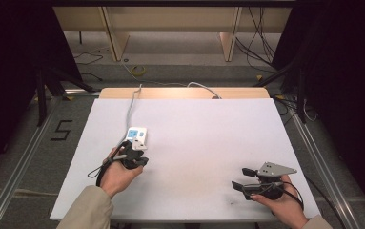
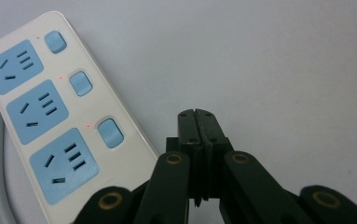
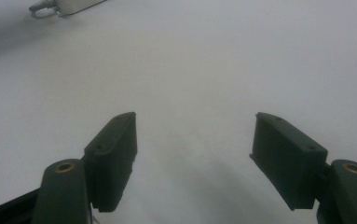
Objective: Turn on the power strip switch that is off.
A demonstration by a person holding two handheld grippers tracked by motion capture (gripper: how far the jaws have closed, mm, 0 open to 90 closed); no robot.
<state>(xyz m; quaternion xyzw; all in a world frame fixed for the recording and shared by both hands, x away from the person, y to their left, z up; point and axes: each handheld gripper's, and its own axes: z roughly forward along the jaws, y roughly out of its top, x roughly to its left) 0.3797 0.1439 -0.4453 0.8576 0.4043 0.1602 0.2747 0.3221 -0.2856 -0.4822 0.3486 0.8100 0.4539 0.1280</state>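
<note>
Left gripper (image 2: 197, 114) of mine, jaws pressed together on nothing, hovers just beside the power strip (image 2: 50, 121); right gripper (image 3: 195, 158) gapes empty over the table (image 1: 194, 124).

The right gripper (image 3: 192, 140) hangs over the bare white tabletop (image 3: 213, 60) with its two black jaws standing wide apart and nothing between them. Soft shadows of the jaws fall on the surface beneath. Far off at the upper left lies the end of a white power strip (image 3: 76, 4), a grey cable (image 3: 41, 8) curling from it.
</note>
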